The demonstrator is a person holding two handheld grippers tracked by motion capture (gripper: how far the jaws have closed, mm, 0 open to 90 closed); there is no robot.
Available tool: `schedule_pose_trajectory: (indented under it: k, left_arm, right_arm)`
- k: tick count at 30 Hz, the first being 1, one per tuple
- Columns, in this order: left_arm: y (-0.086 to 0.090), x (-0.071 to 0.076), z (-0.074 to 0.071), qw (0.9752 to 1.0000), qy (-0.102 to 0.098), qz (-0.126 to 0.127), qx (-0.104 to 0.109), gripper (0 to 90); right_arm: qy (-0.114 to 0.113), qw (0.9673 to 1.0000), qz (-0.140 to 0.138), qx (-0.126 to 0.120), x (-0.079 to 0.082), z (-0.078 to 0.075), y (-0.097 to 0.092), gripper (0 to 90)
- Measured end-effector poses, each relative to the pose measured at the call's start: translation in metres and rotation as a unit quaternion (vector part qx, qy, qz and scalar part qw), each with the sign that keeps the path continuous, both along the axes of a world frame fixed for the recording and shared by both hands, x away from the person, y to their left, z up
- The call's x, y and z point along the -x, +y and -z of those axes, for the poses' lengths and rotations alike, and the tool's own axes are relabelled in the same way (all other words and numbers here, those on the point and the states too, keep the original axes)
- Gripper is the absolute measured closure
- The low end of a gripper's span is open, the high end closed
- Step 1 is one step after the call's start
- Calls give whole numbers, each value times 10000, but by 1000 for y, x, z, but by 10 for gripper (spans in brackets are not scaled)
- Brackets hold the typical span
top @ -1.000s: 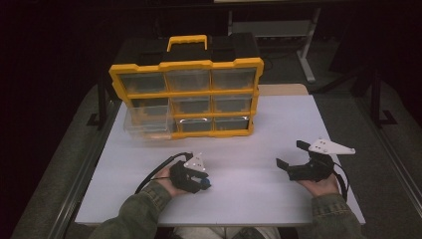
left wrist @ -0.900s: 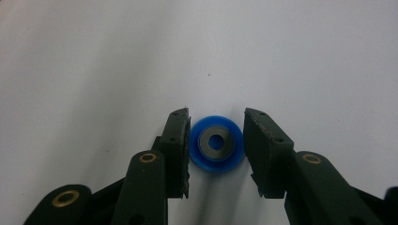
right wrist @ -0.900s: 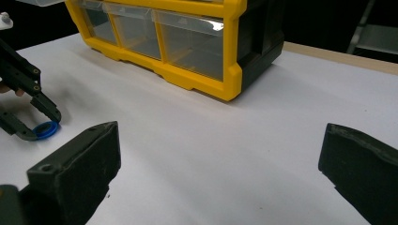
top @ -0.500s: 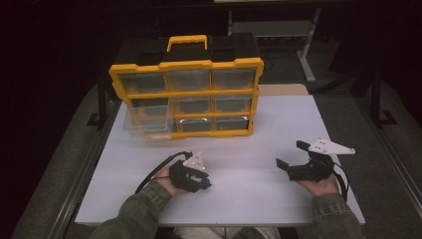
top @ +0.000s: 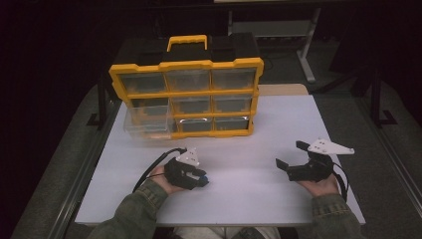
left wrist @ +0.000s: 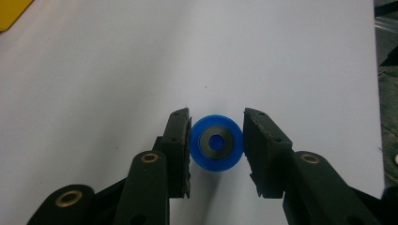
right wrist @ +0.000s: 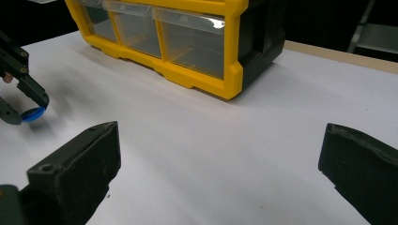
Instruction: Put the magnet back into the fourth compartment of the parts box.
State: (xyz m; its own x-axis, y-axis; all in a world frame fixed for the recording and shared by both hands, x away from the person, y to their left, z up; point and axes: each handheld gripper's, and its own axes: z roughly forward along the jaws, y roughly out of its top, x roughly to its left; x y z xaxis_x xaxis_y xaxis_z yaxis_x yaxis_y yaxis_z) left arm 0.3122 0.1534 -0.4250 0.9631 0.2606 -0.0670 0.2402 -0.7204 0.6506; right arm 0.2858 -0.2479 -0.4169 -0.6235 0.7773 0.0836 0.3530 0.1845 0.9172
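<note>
A small blue round piece with a dark centre point(left wrist: 216, 143) sits between the jaws of my left gripper point(left wrist: 216, 123), which are shut on its two sides just above the white table. From above, the left gripper point(top: 201, 178) is at the front left of the table with the blue piece point(top: 204, 181) at its tip. The right gripper view also catches that piece point(right wrist: 33, 114) far off at the left. My right gripper point(top: 290, 154) hovers at the front right, jaws wide open with nothing between them point(right wrist: 220, 140).
A yellow and black organizer point(top: 186, 94) with clear drawers stands at the back of the white table point(top: 259, 124); its lower-left clear drawer point(top: 147, 122) is pulled out. The organizer's corner point(right wrist: 230, 70) lies ahead of the right gripper. A dark floor surrounds the table.
</note>
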Motion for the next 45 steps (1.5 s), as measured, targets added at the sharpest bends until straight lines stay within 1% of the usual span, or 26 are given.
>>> schedule_pose_trajectory:
  k: [4, 6, 9, 16, 22, 27, 30, 37, 42, 43, 44, 45]
  left_arm:
    - [1, 1, -3, 10000, 4, 5, 26, 625]
    - [4, 2, -7, 9999, 38, 7, 138, 626]
    - [6, 3, -10, 9999, 21, 13, 144, 626]
    - [12, 4, -19, 9998, 75, 2, 172, 627]
    - [15, 5, -27, 9997, 15, 0, 230, 627]
    - [17, 6, -30, 9996, -13, -12, 265, 627]
    - [19, 6, -33, 9993, -31, -42, 369, 627]
    - [21, 8, -40, 9993, -57, -23, 374, 627]
    - [24, 10, -48, 9990, -92, -20, 441, 626]
    - [26, 9, -51, 9989, -132, -45, 439, 626]
    - [26, 9, -51, 9989, -132, -45, 439, 626]
    - [29, 9, -56, 9988, -163, -44, 454, 627]
  right_arm:
    - [14, 10000, -7, 8, 0, 0, 1, 0]
    - [15, 10000, -9, 12, 0, 0, 1, 0]
    - [18, 10000, -12, 18, 0, 0, 1, 0]
    - [20, 10000, -21, 23, 0, 0, 2, 0]
    - [6, 10000, -24, 20, 1, 0, 2, 0]
    - [0, 10000, -18, 16, 1, 0, 1, 0]
    - [-2, 10000, -14, -5, 1, 0, 1, 0]
    - [-2, 10000, -18, -9, 1, 0, 1, 0]
    - [6, 10000, -24, -4, 1, 0, 1, 0]
    - [6, 10000, -27, 0, 1, 0, 1, 0]
    - [6, 10000, -27, 0, 1, 0, 1, 0]
    - [1, 10000, -24, -14, 1, 0, 1, 0]
